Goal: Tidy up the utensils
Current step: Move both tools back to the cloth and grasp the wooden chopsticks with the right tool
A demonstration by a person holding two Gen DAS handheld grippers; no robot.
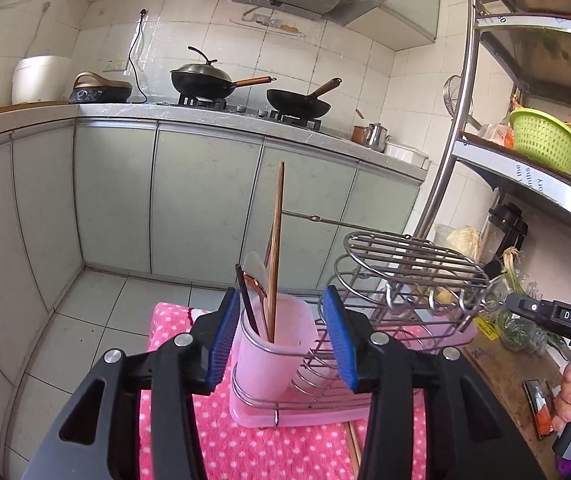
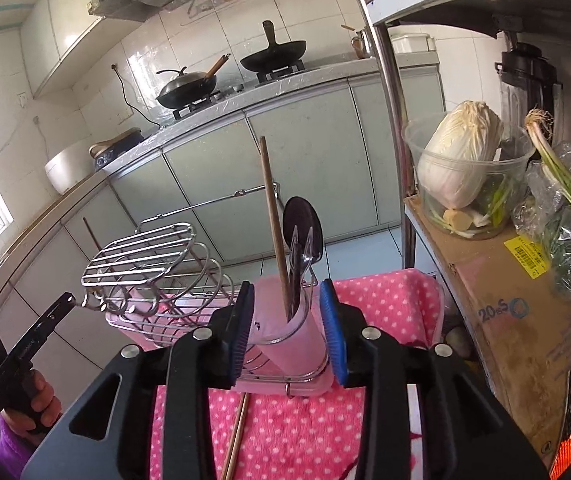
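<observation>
On the pink dotted towel [image 2: 385, 304], the pink utensil cup [image 2: 285, 320] holds the wooden spatula [image 1: 276, 248] and spoons upright. Both grippers (left gripper [image 1: 281, 340], right gripper [image 2: 287, 332]) stand spread and empty; back away straight, sparing those handles.

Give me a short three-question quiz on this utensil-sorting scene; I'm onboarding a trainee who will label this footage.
1. True or false: the left gripper is clamped on a spoon.
2. Which item lies flat on the pink dotted cloth rather than standing in a cup? A) wooden chopstick B) black ladle C) wooden spatula
3. What colour is the utensil cup?

Key: 1 false, both grippers are open and empty; 2 A; 3 pink.
</observation>
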